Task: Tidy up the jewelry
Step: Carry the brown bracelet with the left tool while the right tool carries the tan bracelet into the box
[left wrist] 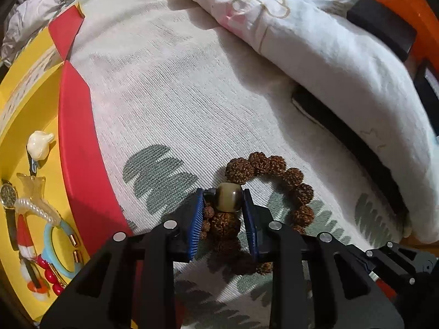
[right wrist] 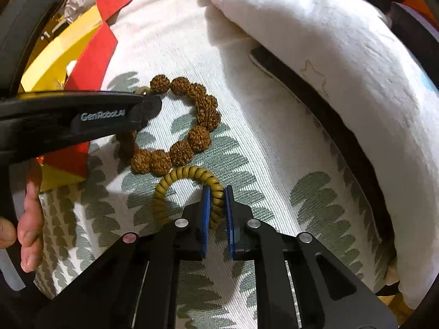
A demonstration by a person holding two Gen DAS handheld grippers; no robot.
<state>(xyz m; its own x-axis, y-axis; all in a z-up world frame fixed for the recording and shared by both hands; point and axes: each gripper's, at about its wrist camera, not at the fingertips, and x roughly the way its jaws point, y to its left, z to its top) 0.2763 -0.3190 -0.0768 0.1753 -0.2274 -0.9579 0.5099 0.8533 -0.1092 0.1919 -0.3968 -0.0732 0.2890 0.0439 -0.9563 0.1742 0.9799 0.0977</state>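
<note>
A brown bumpy-bead bracelet (left wrist: pixel 299 192) lies on the leaf-patterned cloth (left wrist: pixel 164 104); it also shows in the right wrist view (right wrist: pixel 197 137). My left gripper (left wrist: pixel 223 200) is shut on its large smooth tan bead (left wrist: pixel 228 196). My right gripper (right wrist: pixel 218 200) is shut on an olive-green coiled bracelet (right wrist: pixel 175 176) that lies just in front of the brown one. The left gripper's finger (right wrist: pixel 82 115) crosses the right wrist view from the left. A yellow and red box (left wrist: pixel 74 148) at left holds several jewelry pieces, among them a pearl strand (left wrist: pixel 35 208) and a blue ring (left wrist: pixel 59 249).
A white quilt (left wrist: pixel 329 54) is bunched along the far and right side, over a dark strip (left wrist: pixel 356 142). An orange object (left wrist: pixel 406 5) sits at the top right. A person's hand (right wrist: pixel 27 219) shows at the left edge of the right wrist view.
</note>
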